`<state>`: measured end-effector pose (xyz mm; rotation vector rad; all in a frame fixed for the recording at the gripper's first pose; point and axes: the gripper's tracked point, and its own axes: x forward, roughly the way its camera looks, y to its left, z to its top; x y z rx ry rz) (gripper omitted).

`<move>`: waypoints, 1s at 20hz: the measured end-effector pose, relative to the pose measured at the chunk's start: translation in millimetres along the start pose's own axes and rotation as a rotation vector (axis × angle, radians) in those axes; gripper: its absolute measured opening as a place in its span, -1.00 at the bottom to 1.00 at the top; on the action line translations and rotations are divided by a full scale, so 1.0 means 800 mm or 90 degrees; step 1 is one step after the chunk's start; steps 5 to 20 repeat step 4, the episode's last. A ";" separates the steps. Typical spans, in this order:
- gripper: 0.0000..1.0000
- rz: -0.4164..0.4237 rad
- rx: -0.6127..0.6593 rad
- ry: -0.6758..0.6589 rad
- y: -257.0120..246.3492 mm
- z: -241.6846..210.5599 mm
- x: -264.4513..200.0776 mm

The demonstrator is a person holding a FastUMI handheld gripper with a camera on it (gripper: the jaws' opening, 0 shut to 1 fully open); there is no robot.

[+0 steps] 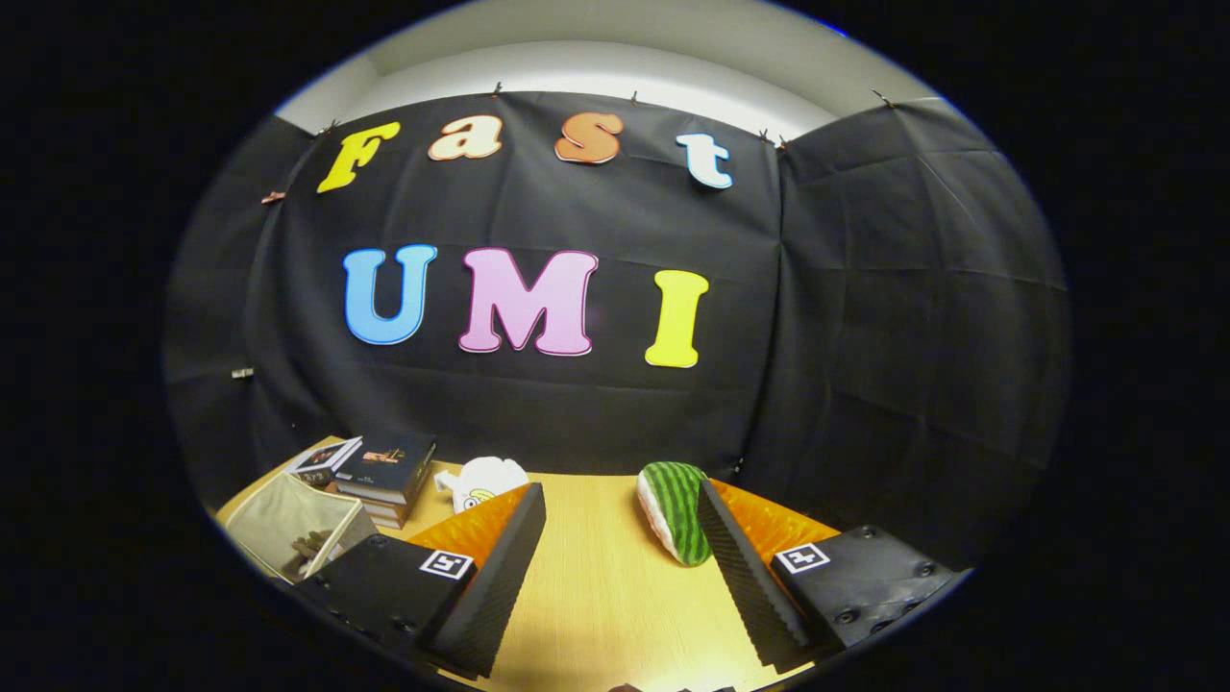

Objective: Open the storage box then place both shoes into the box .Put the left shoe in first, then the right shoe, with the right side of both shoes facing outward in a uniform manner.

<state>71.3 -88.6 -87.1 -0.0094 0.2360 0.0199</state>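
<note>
Storage box (288, 524), beige and open-topped, sits at ten o'clock from the tongs (615, 577) on the wooden table (596, 577), beside stacked books (384, 476). Tongs stand wide apart, gripping nothing. Watermelon-patterned shoe (673, 514) touches the right finger at one o'clock; white shoe (485, 481) lies at eleven.

The scene is dim overall, with most light falling from above onto the pale ceiling strip (615, 67) at the top of the frame. The wooden table (605, 577) in the lower centre catches a soft warm sheen without harsh glare. The black cloth wall (865, 336) swallows light, and its folds show only as faint creases. Fisheye distortion bends straight lines strongly toward the edges. The gripper (620, 577), spread wide in the lower frame, looks slightly soft, its fingers (500, 577) casting little shadow.
</note>
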 end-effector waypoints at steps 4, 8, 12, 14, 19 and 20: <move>0.96 0.127 -0.009 0.000 0.066 -0.023 -0.039; 0.96 0.127 -0.009 0.000 0.066 -0.023 -0.039; 0.96 0.127 -0.009 0.000 0.066 -0.023 -0.039; 0.96 0.127 -0.009 0.000 0.066 -0.023 -0.039; 0.96 0.127 -0.009 0.000 0.066 -0.023 -0.039; 0.96 0.127 -0.009 0.000 0.066 -0.023 -0.039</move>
